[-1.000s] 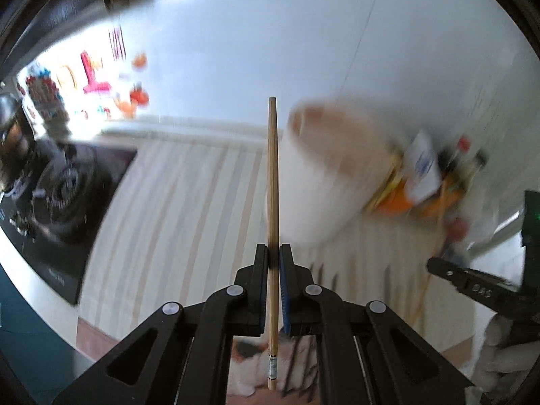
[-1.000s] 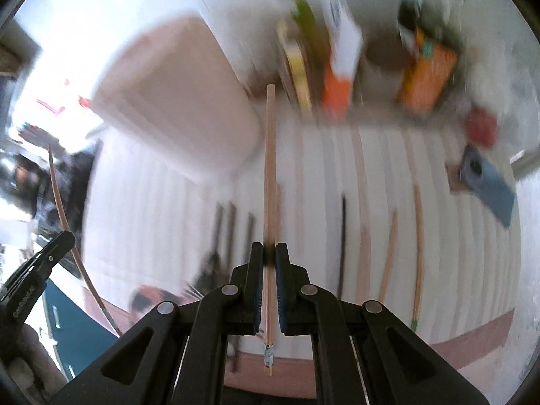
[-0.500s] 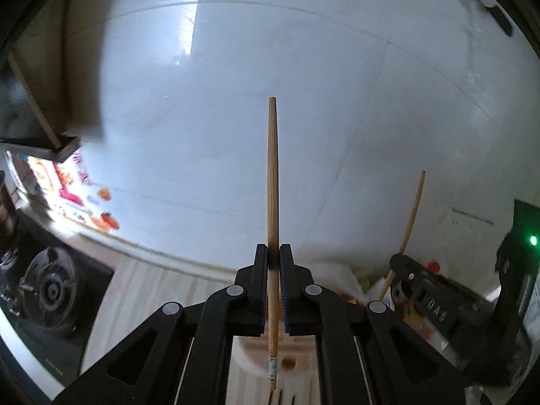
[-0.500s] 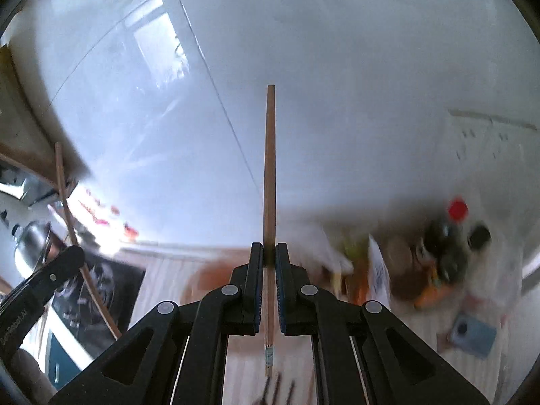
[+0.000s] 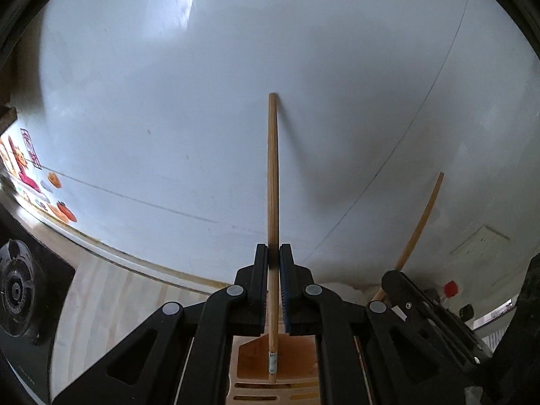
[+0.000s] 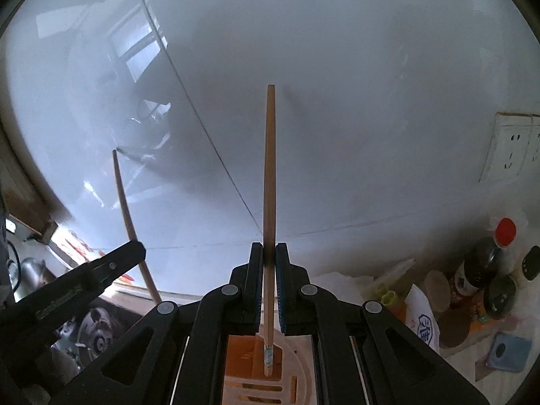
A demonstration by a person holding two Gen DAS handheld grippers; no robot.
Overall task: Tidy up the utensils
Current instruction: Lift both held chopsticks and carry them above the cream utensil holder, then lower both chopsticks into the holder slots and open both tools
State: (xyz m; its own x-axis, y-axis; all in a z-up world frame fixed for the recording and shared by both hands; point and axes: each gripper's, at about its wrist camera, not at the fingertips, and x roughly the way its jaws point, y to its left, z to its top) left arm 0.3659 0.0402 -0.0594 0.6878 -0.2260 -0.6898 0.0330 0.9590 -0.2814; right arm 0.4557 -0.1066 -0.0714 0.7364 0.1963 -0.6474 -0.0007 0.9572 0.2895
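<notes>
Two wooden chopsticks (image 5: 272,182) (image 6: 269,175) upright above slotted holder (image 6: 293,364)

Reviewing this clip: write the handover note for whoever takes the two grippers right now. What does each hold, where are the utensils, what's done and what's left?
Left gripper: shut on a long wooden chopstick, thick end up.
Right gripper: shut on a second wooden chopstick, same pose.
Both lower tips hang above the slotted beige utensil holder with an orange inside, which stands on the striped countertop.
Done: both chopsticks picked up and brought over the holder.
Left: lower them in and release. Other utensils on the counter are out of view now.
</notes>
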